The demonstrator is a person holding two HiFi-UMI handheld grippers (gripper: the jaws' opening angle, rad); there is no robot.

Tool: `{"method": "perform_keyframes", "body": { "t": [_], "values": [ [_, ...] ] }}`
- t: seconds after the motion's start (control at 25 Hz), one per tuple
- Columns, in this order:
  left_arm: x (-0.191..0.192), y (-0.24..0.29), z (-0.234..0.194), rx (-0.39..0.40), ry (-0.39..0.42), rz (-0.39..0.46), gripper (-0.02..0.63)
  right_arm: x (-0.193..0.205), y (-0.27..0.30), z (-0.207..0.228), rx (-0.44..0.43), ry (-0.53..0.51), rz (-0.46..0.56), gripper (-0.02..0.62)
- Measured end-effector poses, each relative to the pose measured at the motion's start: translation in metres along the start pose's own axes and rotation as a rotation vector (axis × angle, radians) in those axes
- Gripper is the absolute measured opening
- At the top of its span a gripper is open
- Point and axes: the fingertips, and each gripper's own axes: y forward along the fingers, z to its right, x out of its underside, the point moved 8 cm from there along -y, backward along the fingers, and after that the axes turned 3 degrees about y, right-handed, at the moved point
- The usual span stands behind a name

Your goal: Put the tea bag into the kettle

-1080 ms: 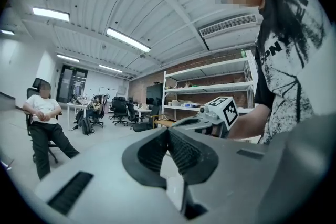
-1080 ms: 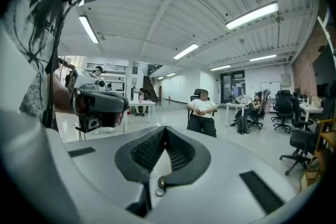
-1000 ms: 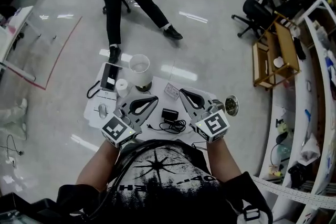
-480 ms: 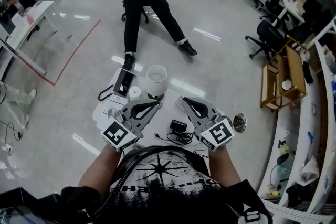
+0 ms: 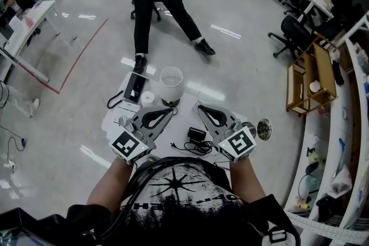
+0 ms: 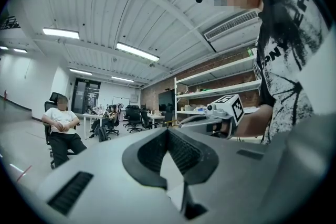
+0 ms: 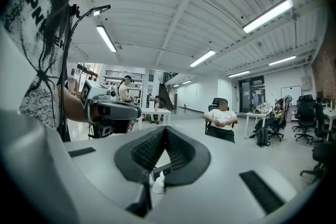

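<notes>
The left gripper (image 5: 170,109) and right gripper (image 5: 200,106) are both closed tight and hold nothing. The kettle (image 5: 171,84) stands on the bench (image 5: 180,125), just above the frame's middle. The tea bag is too small to find.

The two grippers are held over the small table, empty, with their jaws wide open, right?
Not quite: the jaws of the left gripper and the right gripper are shut, tips together, as each gripper view shows. They are held over the small table, empty.
</notes>
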Motion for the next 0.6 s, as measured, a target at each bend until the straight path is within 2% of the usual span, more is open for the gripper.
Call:
{"method": "perform_keyframes", "body": {
  "t": [0.6],
  "values": [
    [0.0029,0.002,-0.003,0.016,-0.003,-0.012,0.006,0.0044,-0.0047,0.0019,0.012,0.064,0.042,0.009]
  ]
}}
